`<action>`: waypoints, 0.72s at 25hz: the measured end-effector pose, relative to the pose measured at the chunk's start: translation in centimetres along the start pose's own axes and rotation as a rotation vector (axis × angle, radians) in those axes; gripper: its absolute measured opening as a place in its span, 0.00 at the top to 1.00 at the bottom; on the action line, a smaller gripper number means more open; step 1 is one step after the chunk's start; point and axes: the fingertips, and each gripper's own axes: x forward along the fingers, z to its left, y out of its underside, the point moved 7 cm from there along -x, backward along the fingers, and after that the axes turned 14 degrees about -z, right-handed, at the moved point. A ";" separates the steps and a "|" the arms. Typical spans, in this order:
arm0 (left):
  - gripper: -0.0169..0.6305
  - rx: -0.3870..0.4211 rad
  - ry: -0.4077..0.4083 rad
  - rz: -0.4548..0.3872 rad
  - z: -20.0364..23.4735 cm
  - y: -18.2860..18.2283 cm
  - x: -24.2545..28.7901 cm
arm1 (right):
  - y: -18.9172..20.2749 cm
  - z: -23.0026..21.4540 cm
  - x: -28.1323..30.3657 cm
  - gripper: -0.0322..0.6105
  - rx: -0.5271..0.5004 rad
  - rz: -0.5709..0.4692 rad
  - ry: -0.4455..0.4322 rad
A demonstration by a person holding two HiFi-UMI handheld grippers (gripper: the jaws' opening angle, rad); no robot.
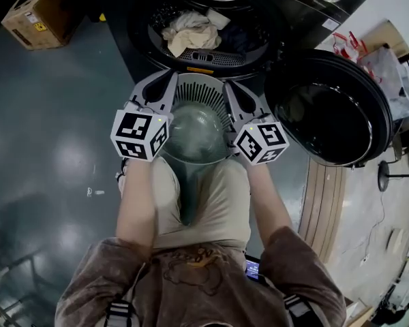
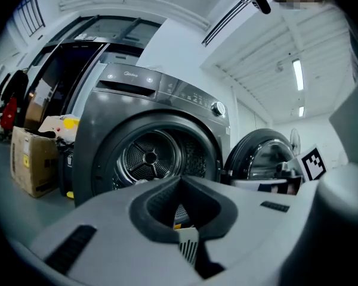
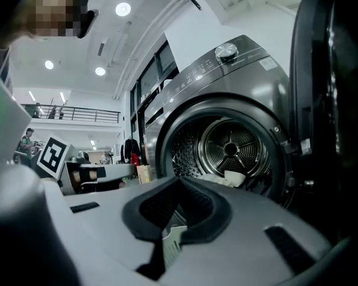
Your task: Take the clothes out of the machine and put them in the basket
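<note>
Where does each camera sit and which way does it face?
Head view: on the head, steeply down on basket and open washer; forearms, left gripper, right gripper show.
Left gripper view: on that gripper, level toward the drum; its jaws grip the basket rim.
Right gripper view: the same from the right, jaws on the rim.
Shared: all three show the drum.

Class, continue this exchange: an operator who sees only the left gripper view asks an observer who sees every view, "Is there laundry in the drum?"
Observer: Yes. The head view shows cream clothes heaped in the washing machine drum.
Operator: What's that slotted strip between my jaws?
Observer: The rim of the grey basket. The left gripper is shut on it.
Operator: And the right gripper?
Observer: The right gripper is shut on the opposite rim.
</note>
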 end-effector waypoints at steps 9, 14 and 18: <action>0.96 -0.023 0.033 -0.030 -1.5 -0.9 -0.2 | 0.1 -0.4 0.3 0.85 0.010 0.013 -0.026; 0.96 0.021 0.043 -0.019 -1.9 -0.9 -0.4 | 0.6 -0.1 1.0 0.66 0.031 0.031 -0.064; 0.96 0.015 0.058 -0.017 -2.2 -1.1 -0.4 | 1.0 -0.1 1.4 0.52 0.028 0.042 -0.067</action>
